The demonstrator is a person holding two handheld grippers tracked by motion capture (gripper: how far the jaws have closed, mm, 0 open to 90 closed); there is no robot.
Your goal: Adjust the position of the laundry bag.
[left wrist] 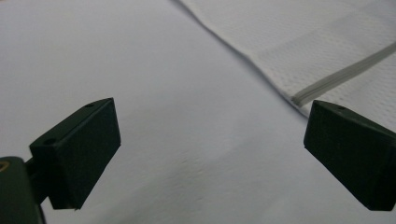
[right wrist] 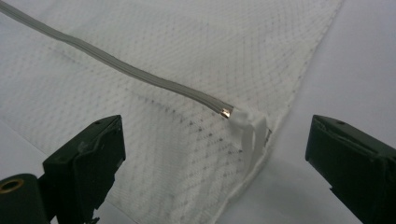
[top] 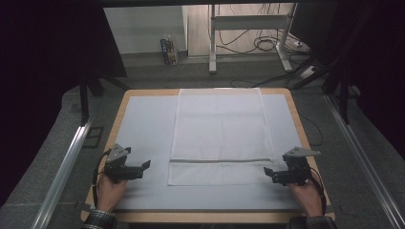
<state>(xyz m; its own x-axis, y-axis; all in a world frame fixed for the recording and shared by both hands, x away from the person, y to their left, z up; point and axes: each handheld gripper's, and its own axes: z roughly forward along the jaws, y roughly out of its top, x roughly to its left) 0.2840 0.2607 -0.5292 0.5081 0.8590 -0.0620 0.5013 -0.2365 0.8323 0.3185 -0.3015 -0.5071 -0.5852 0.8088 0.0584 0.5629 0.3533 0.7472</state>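
Mesh laundry bag [top: 219, 133] lies flat mid-table, zipper [right wrist: 121, 70] running crosswise near its front edge; the zipper's end sits just ahead of the wide-open right gripper [top: 279, 175], while the wide-open left gripper [top: 135, 169] rests well aside

We find no text, label, brand, number or sign that we can read in any view. The small box [top: 168, 50] standing on the floor beyond the worktop has coloured print on its face, but in the high view it is too small and blurred for us to make out a single letter. The white mesh bag [top: 219, 136] and its grey zipper [right wrist: 116, 66] carry no lettering that we can see in the gripper views, and the black jaws bear no marks we can read.
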